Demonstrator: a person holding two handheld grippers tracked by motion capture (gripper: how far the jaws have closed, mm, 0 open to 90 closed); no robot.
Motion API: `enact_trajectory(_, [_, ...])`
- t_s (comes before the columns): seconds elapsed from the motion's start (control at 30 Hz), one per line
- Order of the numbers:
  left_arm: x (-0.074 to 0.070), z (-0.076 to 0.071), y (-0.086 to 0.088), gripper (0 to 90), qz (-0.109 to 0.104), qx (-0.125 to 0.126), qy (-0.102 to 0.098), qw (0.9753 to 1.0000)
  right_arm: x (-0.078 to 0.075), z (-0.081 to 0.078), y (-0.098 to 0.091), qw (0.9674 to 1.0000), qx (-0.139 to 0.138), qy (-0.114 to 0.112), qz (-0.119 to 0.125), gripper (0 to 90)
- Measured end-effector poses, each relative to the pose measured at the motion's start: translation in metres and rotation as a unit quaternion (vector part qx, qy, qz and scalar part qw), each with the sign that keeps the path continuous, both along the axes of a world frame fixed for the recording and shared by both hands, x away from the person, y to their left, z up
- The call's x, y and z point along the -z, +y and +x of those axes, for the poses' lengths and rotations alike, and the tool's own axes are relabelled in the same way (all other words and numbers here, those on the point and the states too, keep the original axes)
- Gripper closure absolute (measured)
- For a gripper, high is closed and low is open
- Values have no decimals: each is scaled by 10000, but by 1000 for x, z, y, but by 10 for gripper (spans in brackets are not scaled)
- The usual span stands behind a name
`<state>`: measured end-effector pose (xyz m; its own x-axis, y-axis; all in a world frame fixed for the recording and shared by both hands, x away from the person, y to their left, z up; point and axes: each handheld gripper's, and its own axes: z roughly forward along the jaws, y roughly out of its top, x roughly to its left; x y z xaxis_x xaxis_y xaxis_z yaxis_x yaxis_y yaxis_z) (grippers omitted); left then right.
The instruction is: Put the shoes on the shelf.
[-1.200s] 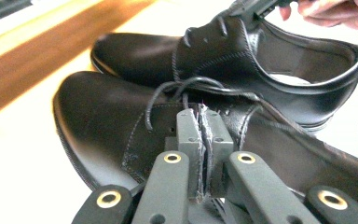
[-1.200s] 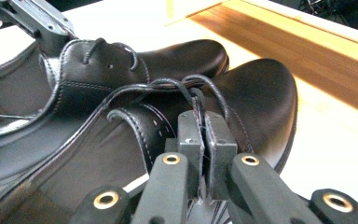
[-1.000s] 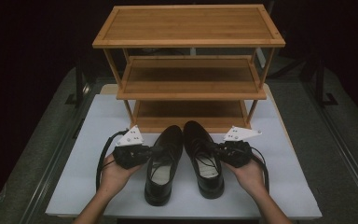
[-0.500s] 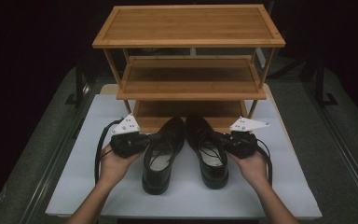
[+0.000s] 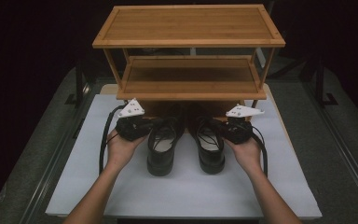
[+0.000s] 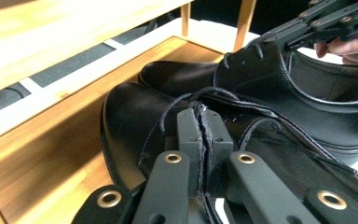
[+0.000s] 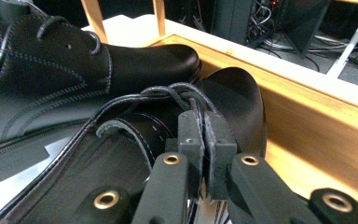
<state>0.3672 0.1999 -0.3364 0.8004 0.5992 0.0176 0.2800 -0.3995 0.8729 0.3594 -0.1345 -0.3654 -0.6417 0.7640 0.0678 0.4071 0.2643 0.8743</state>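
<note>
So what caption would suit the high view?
Two hand-held grippers, left and right, slide black shoes onto the rack's bottom shelf.

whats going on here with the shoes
A person holds a gripper in each hand. The left gripper is shut on the upper edge of the left shoe, the right gripper on that of the right shoe. The toes sit on the bottom shelf of the wooden rack; the heels lie over the white mat.

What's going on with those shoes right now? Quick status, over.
Left hand-held gripper shut on left shoe, right hand-held gripper shut on right shoe. Toes over the rack's bottom shelf. Nothing in the way.
</note>
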Motion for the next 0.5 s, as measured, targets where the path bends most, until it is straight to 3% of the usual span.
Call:
enact_trajectory(0.37, [14, 33, -10, 884, -93, -332, -190, 9992, 9, 29, 8, 9994, 331, -73, 65, 870])
enact_trajectory(0.5, [22, 44, -15, 884, -26, -495, -305, 9983, 13, 39, 12, 9989, 450, -96, 48, 870])
